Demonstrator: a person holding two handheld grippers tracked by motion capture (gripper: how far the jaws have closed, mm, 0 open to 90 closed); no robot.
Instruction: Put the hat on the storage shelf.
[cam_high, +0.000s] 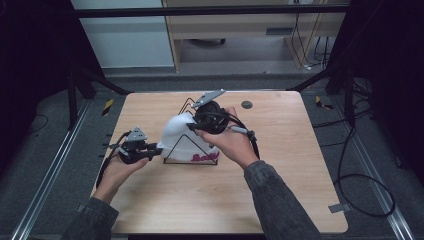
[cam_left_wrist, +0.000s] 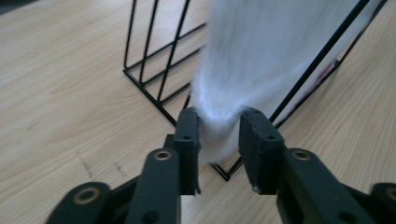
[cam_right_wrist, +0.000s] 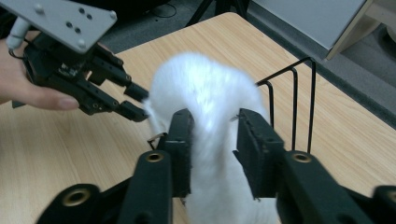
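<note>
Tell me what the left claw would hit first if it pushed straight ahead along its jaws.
The left claw already pinches the white fluffy cloth, so more of that cloth comes first. Just behind it, probably, are the black wire rack's bars, though depth is hard to judge.

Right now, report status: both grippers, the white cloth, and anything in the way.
Left gripper shut on white cloth. Right gripper shut on it too. Cloth draped over black wire rack on wooden table. Rack wires sit close by both grippers.
</note>
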